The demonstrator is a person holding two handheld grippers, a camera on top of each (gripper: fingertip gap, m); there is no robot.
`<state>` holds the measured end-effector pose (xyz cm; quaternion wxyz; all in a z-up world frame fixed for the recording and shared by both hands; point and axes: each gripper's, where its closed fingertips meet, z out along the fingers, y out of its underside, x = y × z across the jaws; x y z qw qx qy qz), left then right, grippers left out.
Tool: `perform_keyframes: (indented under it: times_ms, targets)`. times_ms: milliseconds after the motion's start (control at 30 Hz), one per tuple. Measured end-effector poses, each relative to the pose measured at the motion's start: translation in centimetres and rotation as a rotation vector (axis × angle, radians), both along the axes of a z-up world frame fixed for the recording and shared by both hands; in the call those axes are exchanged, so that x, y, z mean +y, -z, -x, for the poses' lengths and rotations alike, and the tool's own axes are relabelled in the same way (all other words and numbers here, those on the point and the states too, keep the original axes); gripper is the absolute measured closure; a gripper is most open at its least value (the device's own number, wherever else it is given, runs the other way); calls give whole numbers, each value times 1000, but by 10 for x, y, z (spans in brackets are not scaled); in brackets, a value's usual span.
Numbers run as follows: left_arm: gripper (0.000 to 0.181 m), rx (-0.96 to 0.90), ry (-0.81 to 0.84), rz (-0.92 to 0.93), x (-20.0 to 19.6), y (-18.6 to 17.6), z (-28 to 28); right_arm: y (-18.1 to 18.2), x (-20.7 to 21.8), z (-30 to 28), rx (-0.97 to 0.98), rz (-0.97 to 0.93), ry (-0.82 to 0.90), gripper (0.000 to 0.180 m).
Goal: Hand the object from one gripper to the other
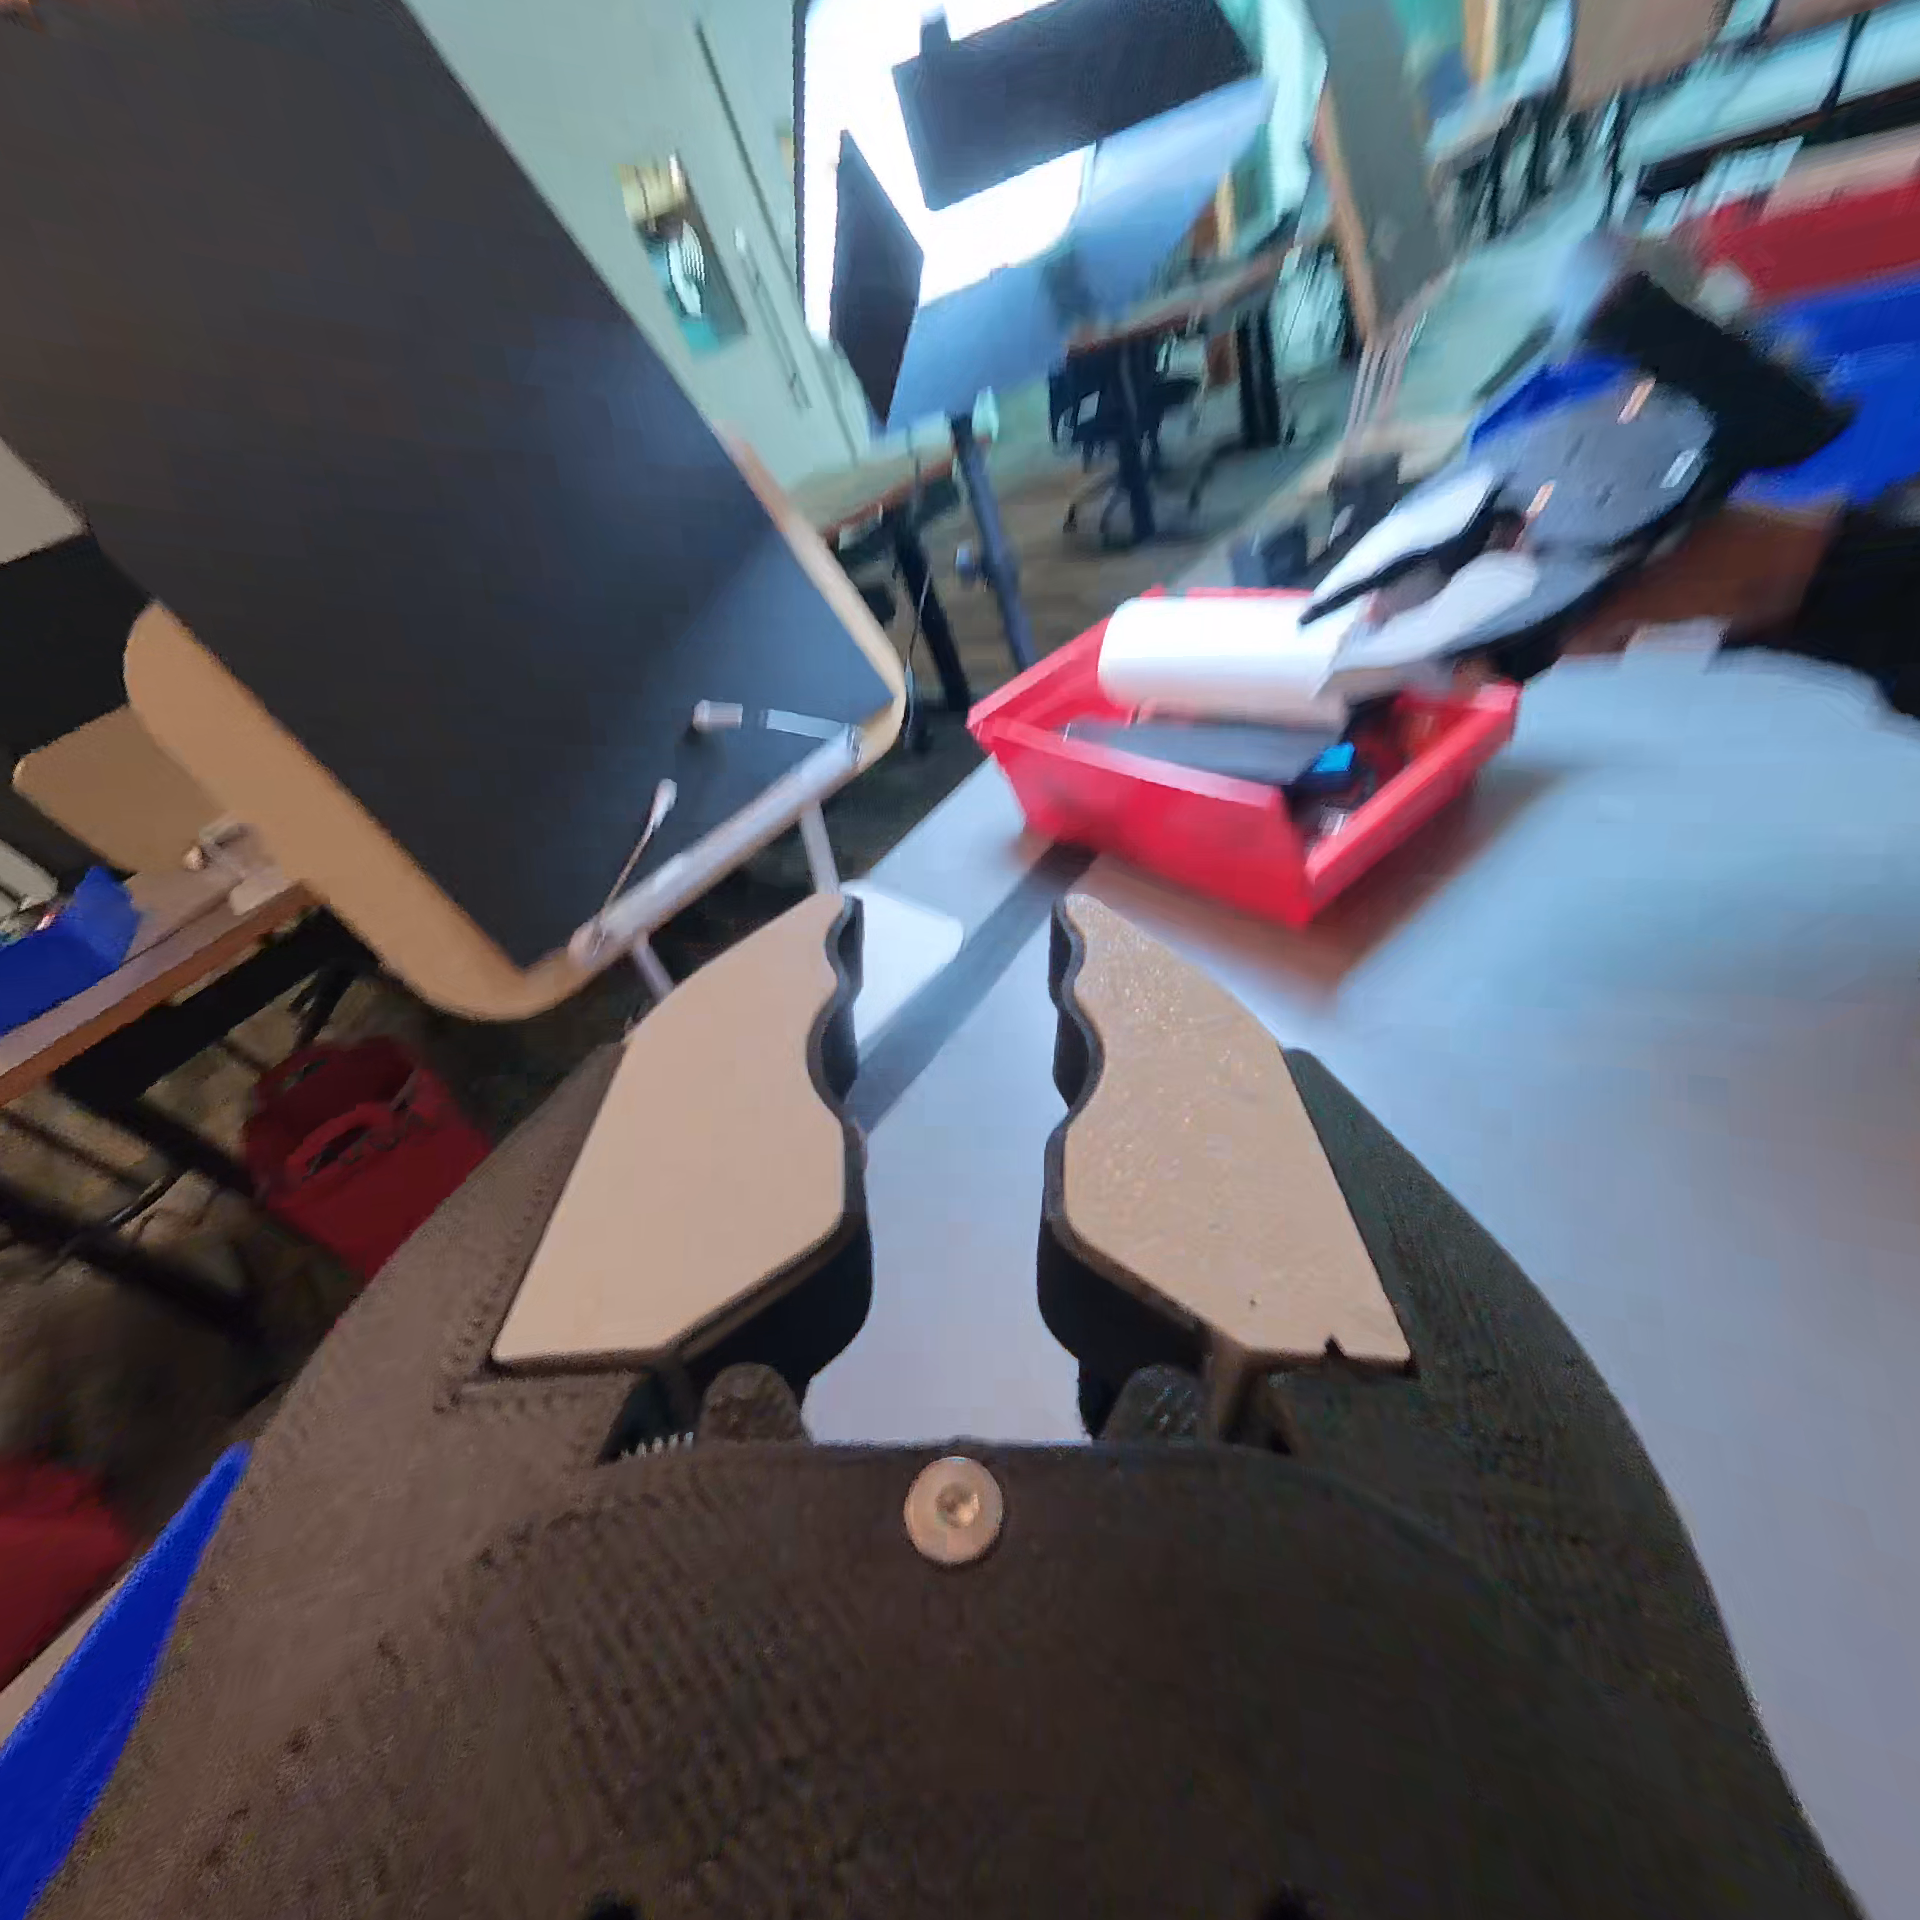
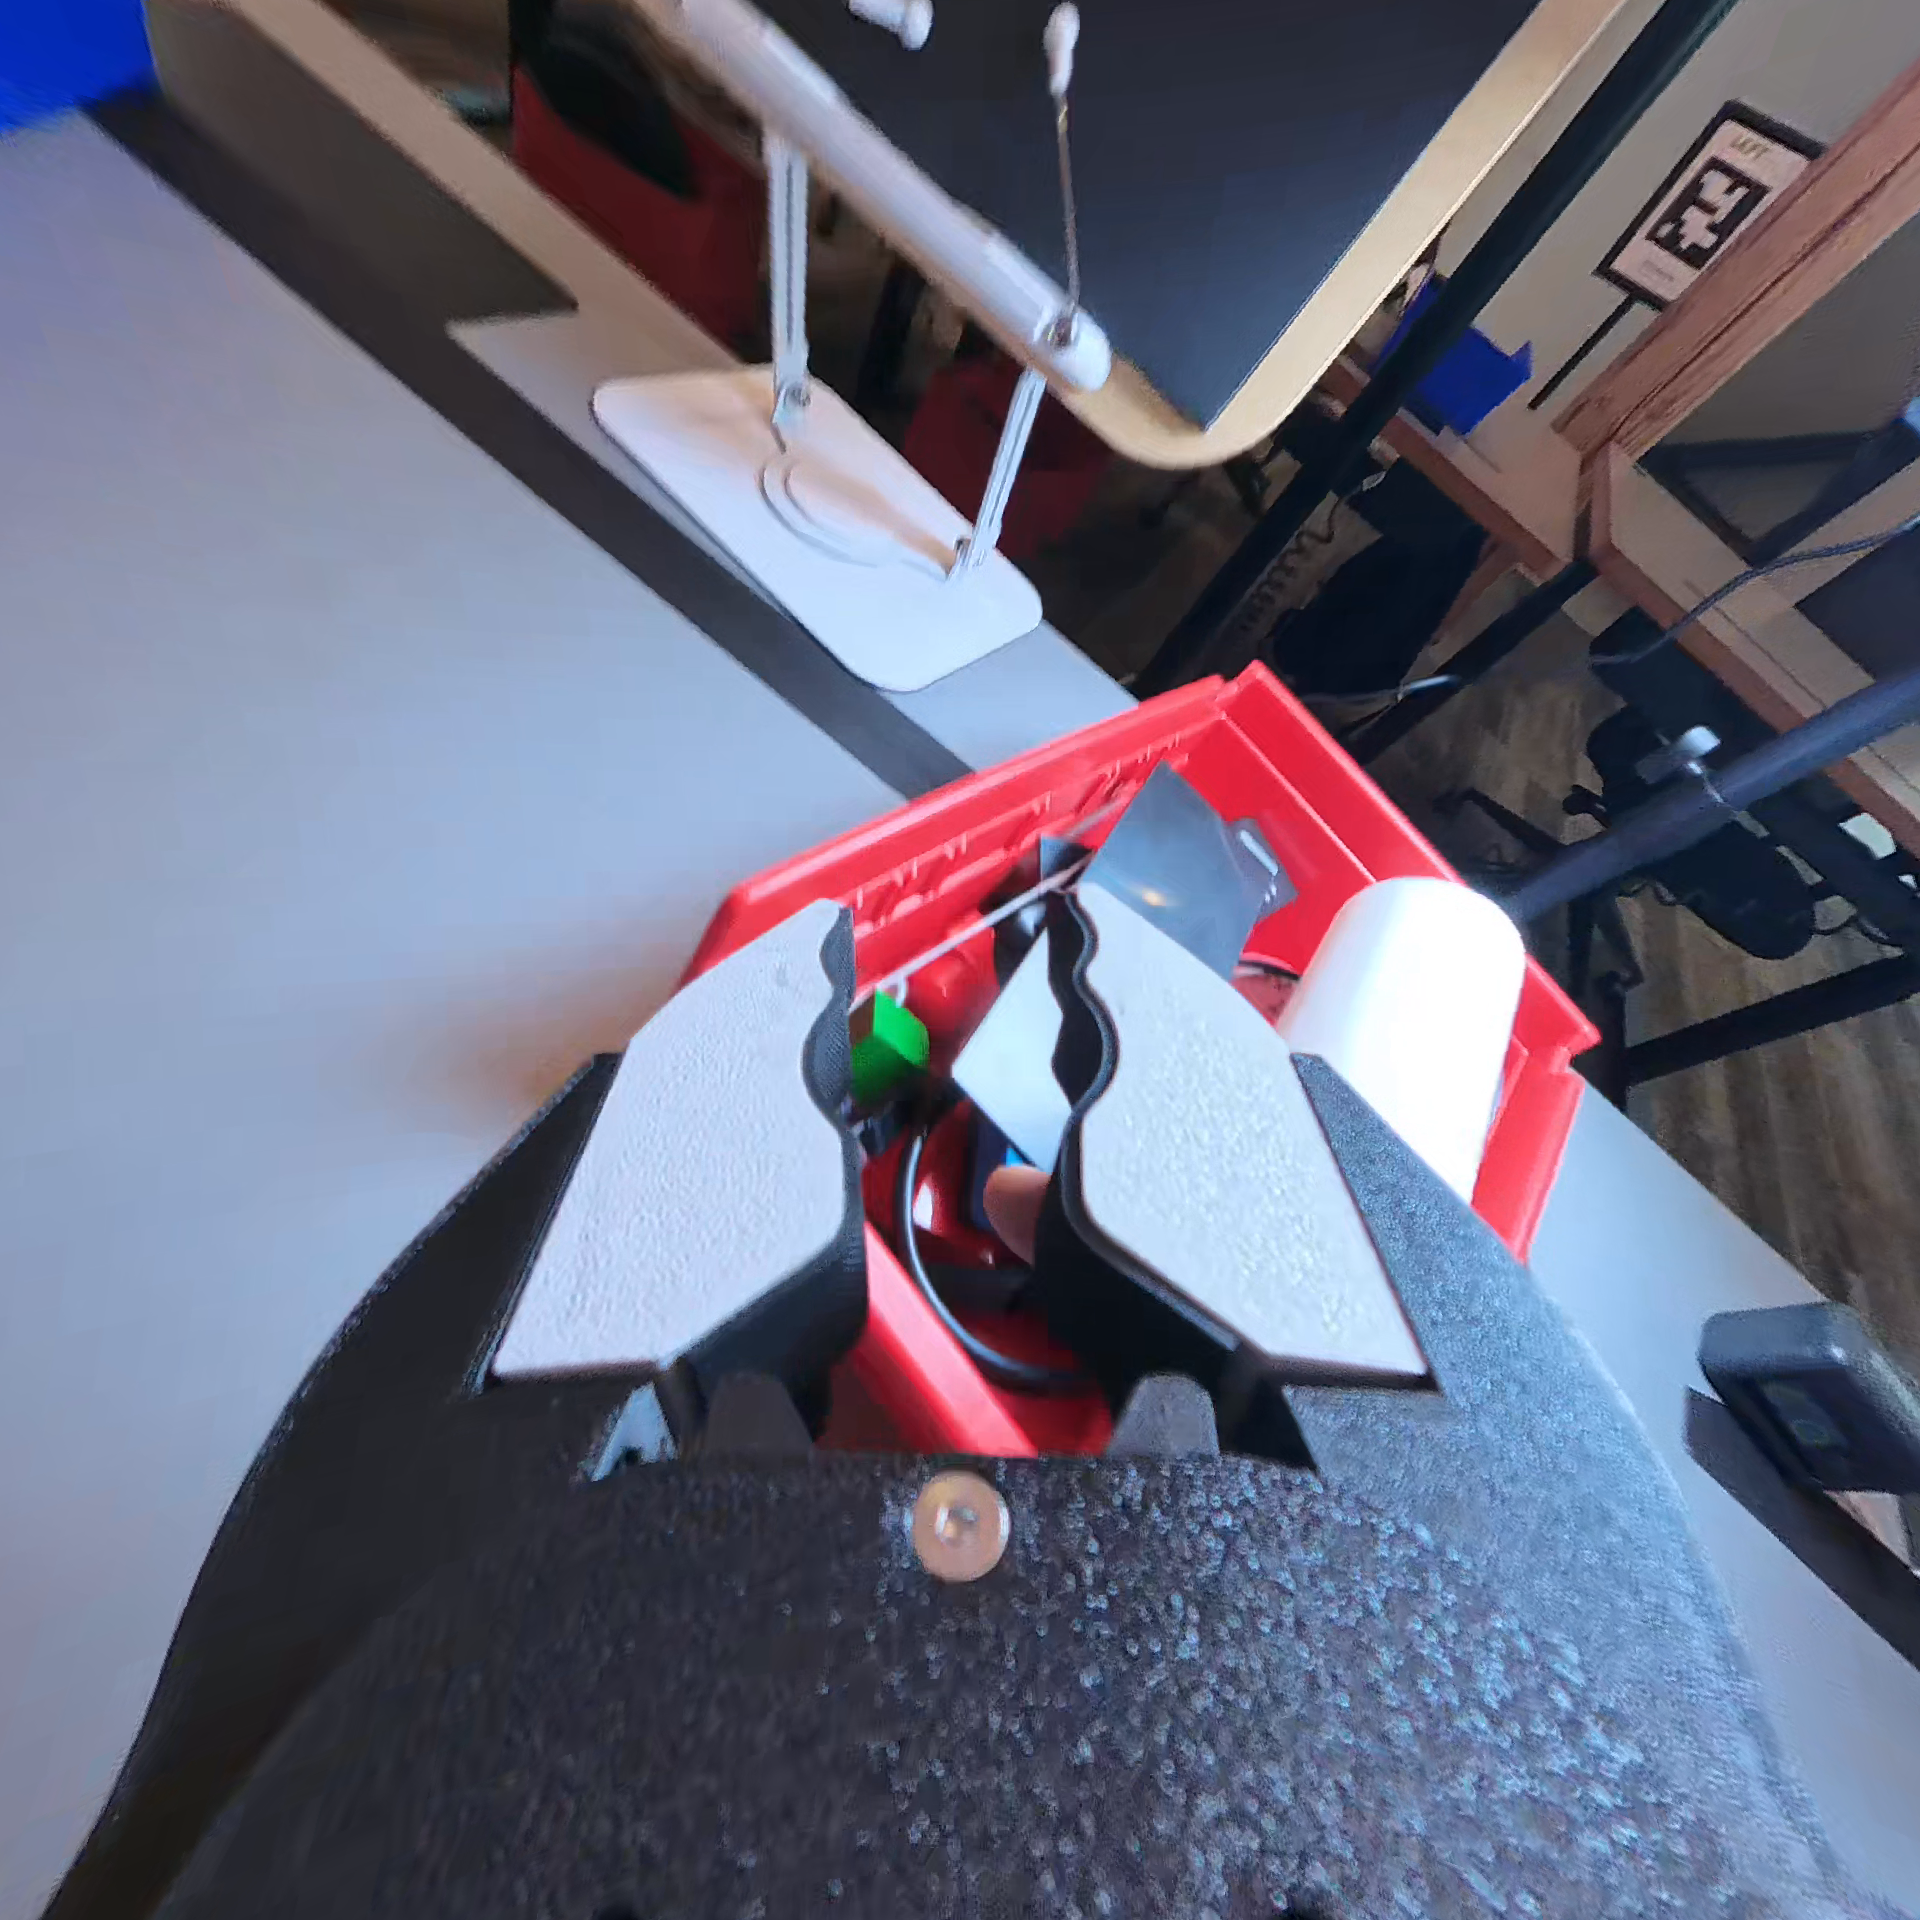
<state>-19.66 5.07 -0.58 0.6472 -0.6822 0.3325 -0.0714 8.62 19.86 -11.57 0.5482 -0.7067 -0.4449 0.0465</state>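
Observation:
A red bin [image 2: 1226, 727] stands on the grey table and holds a white cylinder [image 2: 1403, 997], a green block [image 2: 888, 1044], dark flat plates [image 2: 1174, 852] and a black cable. My right gripper [image 2: 956, 925] is open and empty, fingers pointing down into the bin above the green block and plates. In the left wrist view my left gripper [image 1: 954, 925] is open and empty, low over the table, pointing toward the bin [image 1: 1174, 821]. The right gripper [image 1: 1382, 613] shows there above the bin, beside the white cylinder [image 1: 1216, 649].
A white lamp base [image 2: 821, 520] with thin metal rods stands at the table's far edge. A dark panel with a light wooden rim [image 1: 416, 468] hangs over that edge. A small black device [image 2: 1808, 1382] lies right of the bin. Desks and chairs stand beyond. My hands' fingertips stand some 35 cm from each other.

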Motion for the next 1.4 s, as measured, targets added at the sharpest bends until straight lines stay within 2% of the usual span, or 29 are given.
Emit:
perform_keyframes:
  times_ms: [133,267,433,533,667,800,900,1100,1400]
  targets:
    - [146,238,-146,186,-13,74,68,41,-18,-25,-194,72,-33,145]
    - [141,389,-212,446,-46,150,128,83,-25,-52,-439,116,-39,143]
    - [123,530,-254,645,-71,207,163,104,-15,-55,-631,113,-70,139]
    - [122,604,-256,711,-72,229,170,116,-12,-51,-707,161,-102,140]
    - [130,734,-276,714,-63,244,180,123,-7,-51,-789,173,-126,146]
    - [152,818,-274,666,-48,251,184,125,-7,-50,-774,160,-157,147]
    - [152,824,-242,621,-40,252,173,125,-8,-50,-771,143,-171,148]
    - [151,858,-127,536,-38,252,110,125,-31,-48,-811,109,-195,150]
    - [151,926,165,364,-16,251,-30,123,-117,-24,-768,48,-300,150]
